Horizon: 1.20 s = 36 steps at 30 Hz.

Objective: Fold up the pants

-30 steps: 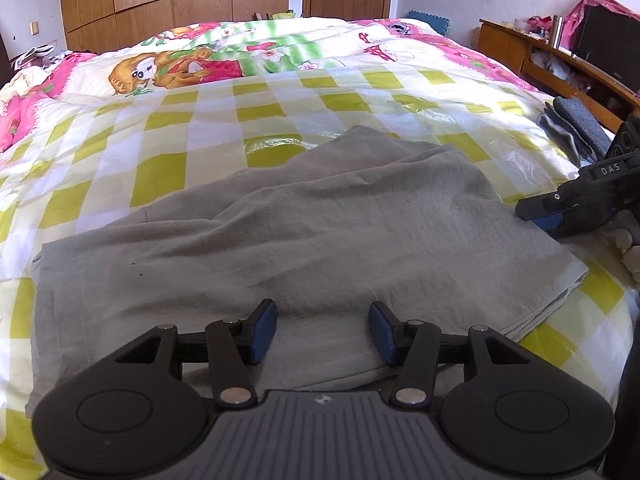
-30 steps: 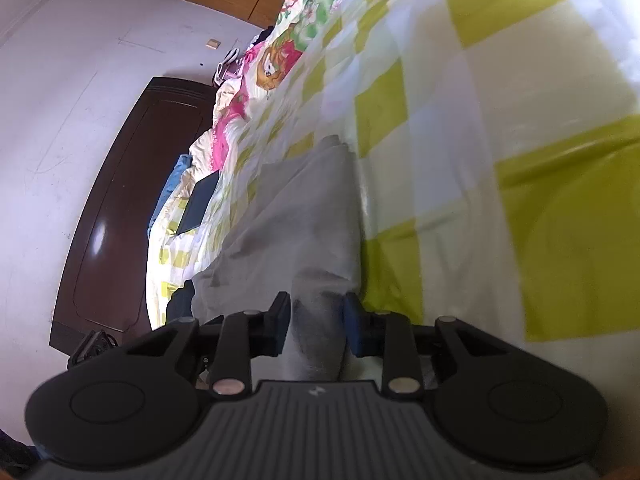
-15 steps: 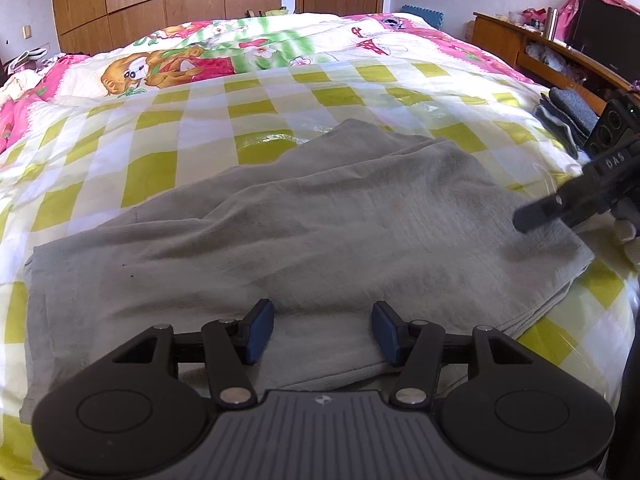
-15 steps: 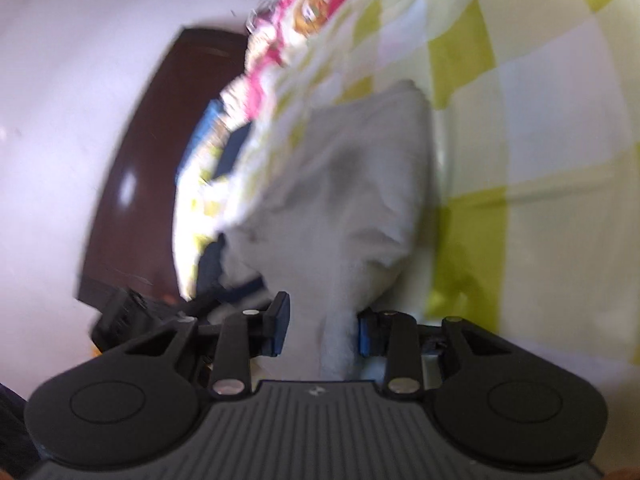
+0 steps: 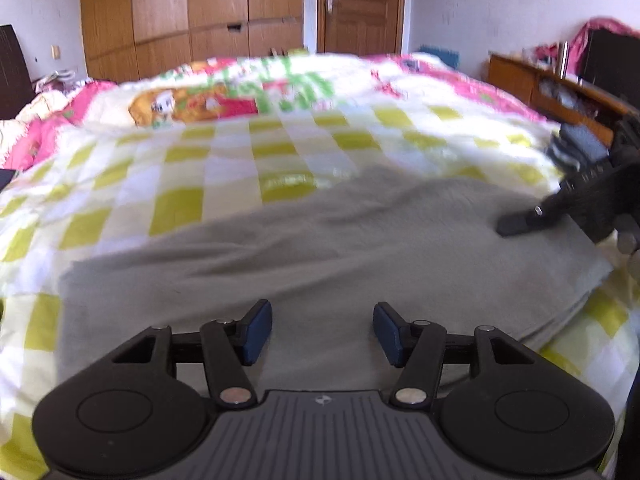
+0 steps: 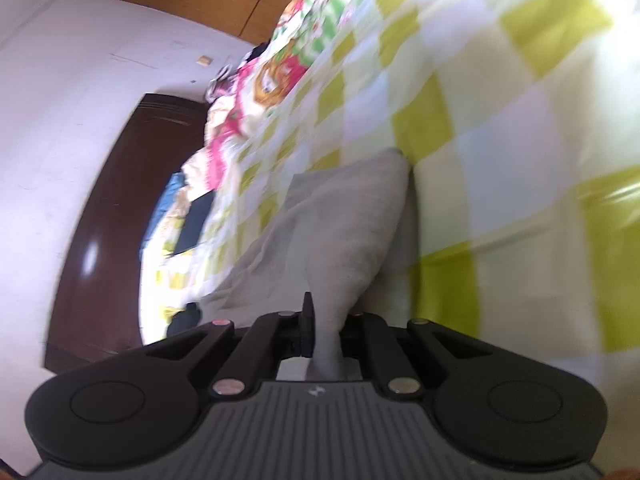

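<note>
On bed's near edge: grey pants [image 5: 320, 248] partly folded, more folds left.
R gripper [image 6: 324, 320] clenched on pants' right end; L gripper [image 5: 322, 330] released, fingers [image 5: 258, 330] hovering over cloth.

Grey pants [image 6: 332, 240] hide the right gripper [image 6: 325, 332] pads; shelf clutter [image 5: 560, 92] is blurred.

Bed [image 5: 224, 168] covered by a yellow-green and white checked quilt, cartoon-print pink bedding [image 5: 192, 104] at its far end, grey pants [image 5: 320, 256] spread flat across the near part, folded dark clothes [image 5: 576, 144] at right edge
</note>
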Motion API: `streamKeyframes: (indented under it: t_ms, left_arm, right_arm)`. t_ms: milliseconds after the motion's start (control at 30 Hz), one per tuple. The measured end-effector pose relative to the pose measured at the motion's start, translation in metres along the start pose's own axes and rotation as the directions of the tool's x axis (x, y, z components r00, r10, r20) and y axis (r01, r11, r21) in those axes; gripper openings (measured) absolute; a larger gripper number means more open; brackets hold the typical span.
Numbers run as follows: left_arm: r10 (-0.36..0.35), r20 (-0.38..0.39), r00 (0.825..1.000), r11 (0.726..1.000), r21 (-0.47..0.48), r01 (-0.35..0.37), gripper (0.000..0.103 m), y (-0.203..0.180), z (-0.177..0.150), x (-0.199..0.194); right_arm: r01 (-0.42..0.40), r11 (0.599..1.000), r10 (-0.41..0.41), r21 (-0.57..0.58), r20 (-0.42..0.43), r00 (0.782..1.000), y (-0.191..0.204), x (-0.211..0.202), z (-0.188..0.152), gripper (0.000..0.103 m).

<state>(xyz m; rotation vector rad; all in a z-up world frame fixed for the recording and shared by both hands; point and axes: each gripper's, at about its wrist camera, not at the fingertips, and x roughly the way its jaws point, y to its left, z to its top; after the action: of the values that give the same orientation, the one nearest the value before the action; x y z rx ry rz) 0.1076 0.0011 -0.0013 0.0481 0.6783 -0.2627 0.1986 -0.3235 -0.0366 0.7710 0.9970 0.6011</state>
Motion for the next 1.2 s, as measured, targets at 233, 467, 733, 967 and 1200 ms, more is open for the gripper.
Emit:
streamKeyframes:
  t_ms: [233,467,733,967,1200]
  left_arm:
    - [0.024,-0.031,0.999,0.999,-0.046,-0.025,0.068,0.01,-0.006,0.02]
    - [0.003,0.014,1.0,0.991,-0.136,-0.001,0.068,0.029,-0.024,-0.014]
    - [0.031,-0.008,0.999,0.994,-0.106,-0.032,0.069,0.047,-0.042,-0.032]
    - [-0.006,-0.02,1.0,0.99,-0.143,0.003,0.07,0.064,-0.049,-0.037]
    - [-0.061,-0.026,0.998,0.977,-0.207,0.055,0.07,0.077,-0.055,-0.035]
  right_arm:
    - [0.189,0.976,-0.184,-0.105,0.054,0.981,0.068,-0.02,0.01,0.005]
    - [0.318,0.837,-0.338,-0.446,0.036,0.94,0.2,0.045,-0.006,0.005]
    - [0.314,0.679,-0.449,-0.663,-0.038,0.893,0.272,0.155,-0.069,0.005]
    - [0.291,0.619,-0.522,-0.73,-0.105,0.847,0.288,0.222,-0.111,0.005]
    - [0.288,0.555,-0.556,-0.78,-0.091,0.826,0.303,0.237,-0.134,0.005]
